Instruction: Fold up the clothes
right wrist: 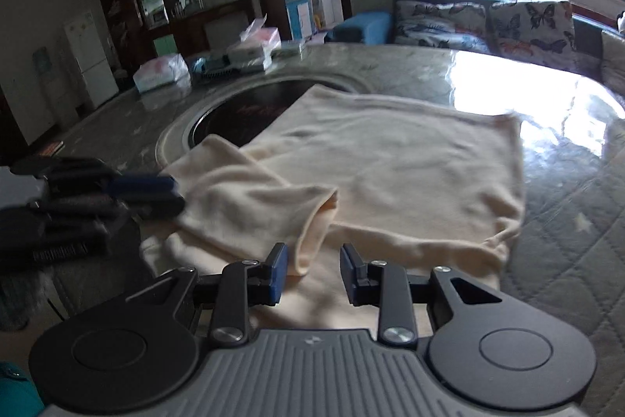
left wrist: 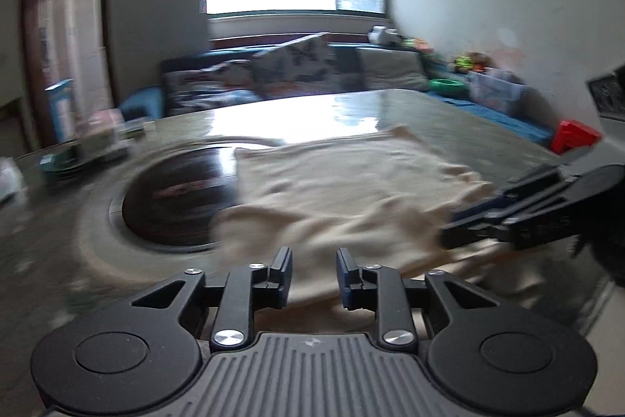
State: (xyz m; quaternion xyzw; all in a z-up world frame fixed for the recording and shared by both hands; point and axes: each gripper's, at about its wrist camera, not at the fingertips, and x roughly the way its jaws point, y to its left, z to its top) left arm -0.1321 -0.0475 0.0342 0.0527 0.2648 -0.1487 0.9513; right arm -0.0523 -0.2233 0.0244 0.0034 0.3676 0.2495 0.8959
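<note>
- The cream garment [right wrist: 390, 163] lies mid-frame on the marble table [right wrist: 566, 127].
- The left gripper [left wrist: 314, 270] has its jaws spread, empty.
- The right gripper [right wrist: 312, 270] has its jaws spread, empty, above the folded sleeve [right wrist: 250, 198].

A glossy marble table [right wrist: 390, 61] fills mid-frame, a dark round inset [right wrist: 242, 114] at its centre; a cream garment [right wrist: 390, 163] lies over it, packets and boxes [right wrist: 218, 61] sit upper left
</note>
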